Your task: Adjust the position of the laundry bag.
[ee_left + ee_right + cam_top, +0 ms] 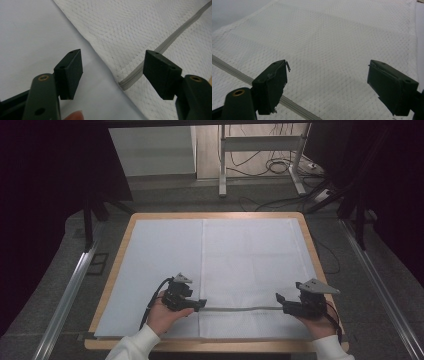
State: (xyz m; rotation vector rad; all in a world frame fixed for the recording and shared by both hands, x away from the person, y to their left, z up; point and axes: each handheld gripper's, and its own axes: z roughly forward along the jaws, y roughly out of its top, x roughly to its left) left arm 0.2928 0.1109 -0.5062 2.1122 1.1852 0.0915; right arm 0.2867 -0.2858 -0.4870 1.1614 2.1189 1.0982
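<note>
Cloth (252,265): a white textured sheet is being shown spread flat over the right half of the table (150,216), on a smooth pale cover (160,265).
Grey band (240,309): a narrow strip is being seen running across the cloth's near part, its long axis lying left to right between the two grippers; its left end (124,84) is stopping at the cloth's edge.
Left gripper (199,305): it is being held just at the band's left end, jaws standing apart with the band's end between them, untouched.
Right gripper (281,301): it is being held low over the cloth near the band's right end, jaws wide apart, nothing gripped.
Hidden: the band's right end is being covered by the right gripper in the high view; whether the band is a zip or a hem cannot be told.
</note>
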